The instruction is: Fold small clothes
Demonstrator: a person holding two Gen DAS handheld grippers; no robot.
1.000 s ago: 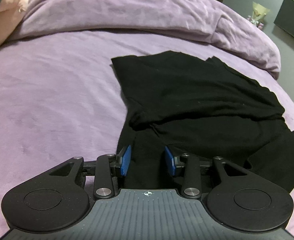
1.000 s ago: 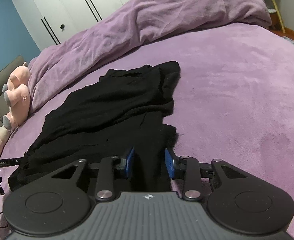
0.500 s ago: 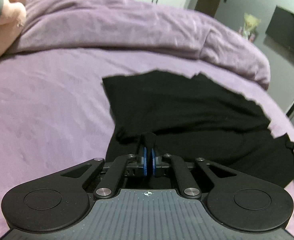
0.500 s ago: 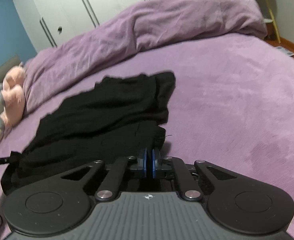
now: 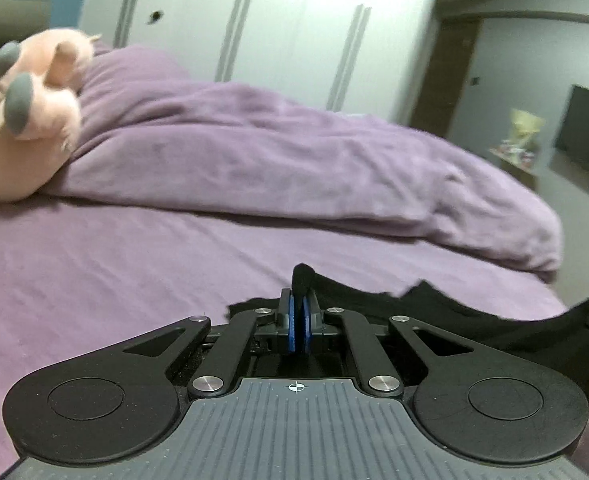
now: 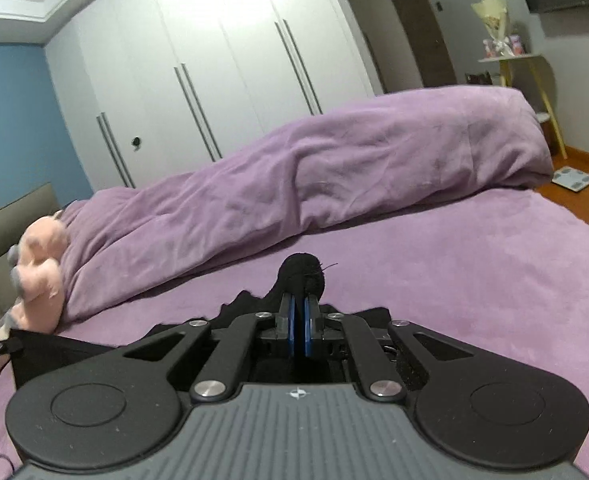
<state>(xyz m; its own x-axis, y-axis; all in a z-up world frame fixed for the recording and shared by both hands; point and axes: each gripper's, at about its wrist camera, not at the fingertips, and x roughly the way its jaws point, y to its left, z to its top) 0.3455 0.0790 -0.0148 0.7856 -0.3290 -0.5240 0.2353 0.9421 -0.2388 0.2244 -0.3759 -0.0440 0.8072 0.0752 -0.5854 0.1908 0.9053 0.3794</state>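
Note:
A black garment (image 5: 474, 312) hangs lifted over the purple bed (image 5: 114, 272). My left gripper (image 5: 298, 300) is shut on one edge of it, and a tuft of black cloth pokes up above the blue pads (image 5: 292, 322). My right gripper (image 6: 299, 300) is shut on another edge of the garment (image 6: 300, 274), bunched above its blue pads (image 6: 291, 322). The cloth stretches between the two grippers, and most of it is hidden below them. The other gripper's tip shows at the right edge of the left wrist view and the left edge of the right wrist view.
A rolled purple duvet (image 5: 294, 160) lies across the far side of the bed, also in the right wrist view (image 6: 314, 168). A pink plush toy (image 5: 26, 120) sits at the far left. White wardrobes (image 6: 214, 60) stand behind. A side table (image 6: 514, 64) is at the right.
Both grippers closed on the garment's near edge, then rose with it. The views tilted up from the flat cloth toward the duvet and wardrobes.

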